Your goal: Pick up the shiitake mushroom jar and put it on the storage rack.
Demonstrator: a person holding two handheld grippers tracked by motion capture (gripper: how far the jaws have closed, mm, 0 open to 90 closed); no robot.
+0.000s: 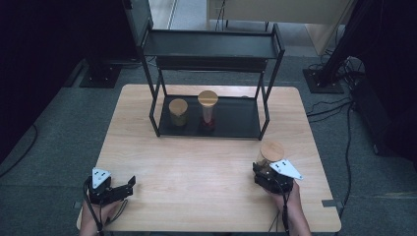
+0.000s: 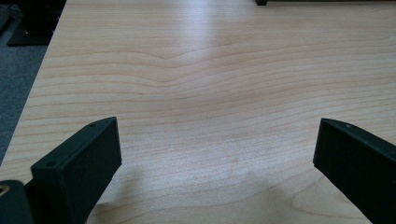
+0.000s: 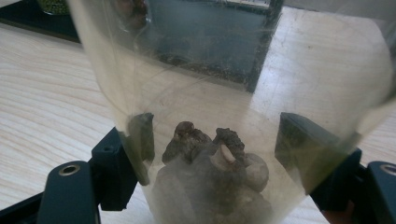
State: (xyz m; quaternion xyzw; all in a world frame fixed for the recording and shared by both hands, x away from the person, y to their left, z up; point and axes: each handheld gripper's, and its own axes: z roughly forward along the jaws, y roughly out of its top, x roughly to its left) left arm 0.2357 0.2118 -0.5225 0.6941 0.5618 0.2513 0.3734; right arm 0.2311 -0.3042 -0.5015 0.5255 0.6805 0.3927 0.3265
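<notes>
We saw a clear glass jar point(image 1: 269, 158) with a round wooden lid standing on the wooden table point(image 1: 206, 167) near its right edge, toward the near right corner. In the right gripper view the jar's point(image 3: 219, 116) transparent wall sat between the two black jaws, and brownish dried lumps point(image 3: 210, 158) lay in its bottom. The right gripper point(image 1: 268, 173) pinched the jar: both jaws pressed against the glass on either side. The jar looked upright in the high view. A hand point(image 1: 290, 201) held this gripper from the near edge, and a cable trailed back from it.

Beyond the jar, at the middle of the table's far side, stood a black metal two-tier shelf rack point(image 1: 211, 49). On its lower tray we saw two more wooden-lidded jars side by side: a shorter jar point(image 1: 178, 113) with greenish contents at the left, and a taller jar point(image 1: 208, 109) with reddish contents at the bottom just to its right.

At the near left corner of the table, the left gripper point(image 1: 129, 186) lay low over the wood, well apart from everything else. In the left gripper view its jaws stood spread wide over bare table point(image 2: 210, 93), with nothing between them.
</notes>
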